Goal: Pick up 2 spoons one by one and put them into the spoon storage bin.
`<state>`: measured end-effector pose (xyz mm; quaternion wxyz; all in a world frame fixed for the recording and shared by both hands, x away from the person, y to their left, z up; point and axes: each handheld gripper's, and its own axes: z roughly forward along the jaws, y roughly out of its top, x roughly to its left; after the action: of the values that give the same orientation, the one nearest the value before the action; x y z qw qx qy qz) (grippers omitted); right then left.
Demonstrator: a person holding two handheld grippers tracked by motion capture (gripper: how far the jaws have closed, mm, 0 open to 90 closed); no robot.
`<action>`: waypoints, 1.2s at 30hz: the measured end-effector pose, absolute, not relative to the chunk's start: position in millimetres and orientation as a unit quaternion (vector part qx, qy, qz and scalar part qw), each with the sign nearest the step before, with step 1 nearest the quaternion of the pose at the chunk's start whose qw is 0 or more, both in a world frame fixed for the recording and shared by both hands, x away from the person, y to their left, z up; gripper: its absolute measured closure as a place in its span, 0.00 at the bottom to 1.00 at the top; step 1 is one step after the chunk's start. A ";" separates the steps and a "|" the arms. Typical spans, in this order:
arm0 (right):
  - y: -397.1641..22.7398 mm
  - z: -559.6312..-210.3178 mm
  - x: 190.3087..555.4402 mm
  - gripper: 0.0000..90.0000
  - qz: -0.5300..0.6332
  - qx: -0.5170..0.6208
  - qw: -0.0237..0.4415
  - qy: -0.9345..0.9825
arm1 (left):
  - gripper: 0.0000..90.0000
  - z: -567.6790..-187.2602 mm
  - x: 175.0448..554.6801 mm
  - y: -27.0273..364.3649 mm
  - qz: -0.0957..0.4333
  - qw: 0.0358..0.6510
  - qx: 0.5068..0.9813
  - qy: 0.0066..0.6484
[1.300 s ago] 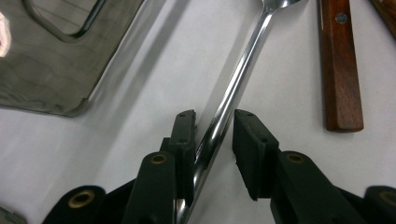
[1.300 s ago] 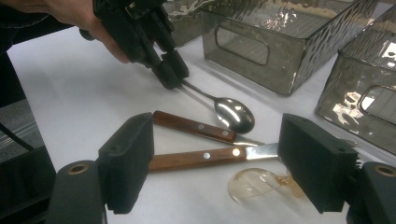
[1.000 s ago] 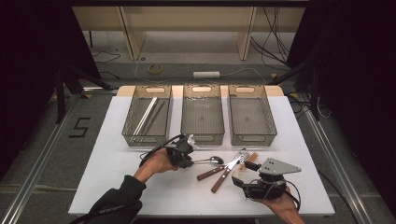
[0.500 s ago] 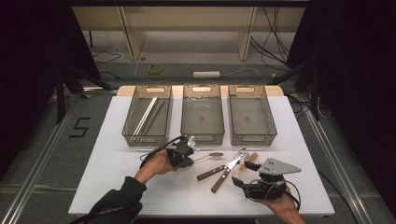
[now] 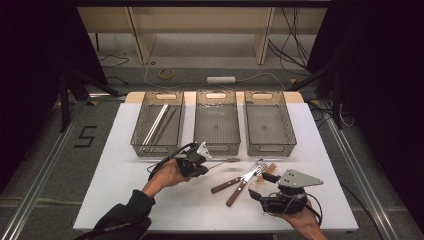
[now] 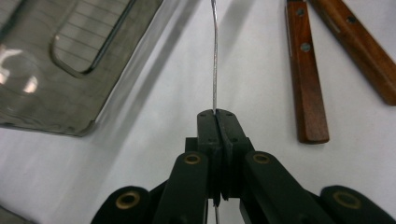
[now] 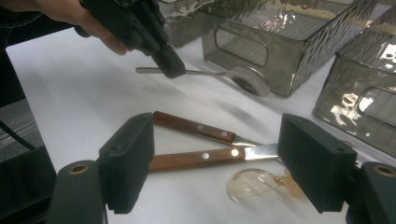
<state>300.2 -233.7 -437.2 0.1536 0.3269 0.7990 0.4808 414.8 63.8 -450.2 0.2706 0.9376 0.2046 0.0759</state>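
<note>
Left gripper (image 5: 200, 162) has just closed its jaws, now clamped edge-on on the metal spoon (image 7: 212, 74) handle, near the tabletop's (image 5: 125, 200) front-middle, just before the middle bin (image 5: 216, 145). Risk: thin handle pivots or slips on lift, bowl drags. Right gripper (image 7: 219, 161) jaws apart, over two wooden-handled utensils (image 7: 205, 156). Left bin (image 5: 142, 145) holds what look like chopsticks; middle bin and right bin (image 5: 270, 147) appear empty.

Glossy metal spoon (image 7: 219, 74), matt black plastic tongs (image 6: 217, 122), 2 smooth wooden handles (image 7: 196, 158), translucent smoky plastic bins (image 5: 216, 122)
</note>
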 end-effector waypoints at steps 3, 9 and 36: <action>-233.8 -437.2 300.2 0.31 0.483 0.328 0.154 0.797 | 0.99 -443.9 413.8 65.1 0.078 0.285 0.932 0.211; -234.2 -437.2 300.2 0.31 0.482 0.329 0.154 0.797 | 0.99 -433.1 414.6 71.6 0.082 0.315 0.916 0.233; -235.1 -437.9 300.4 0.31 0.482 0.333 0.154 0.795 | 0.99 -406.6 431.9 87.0 0.099 0.379 0.867 0.307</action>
<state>300.4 -235.1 -437.9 0.1535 0.3330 0.7955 0.4825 431.9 87.0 -406.6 0.3792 0.8673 0.3068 0.0988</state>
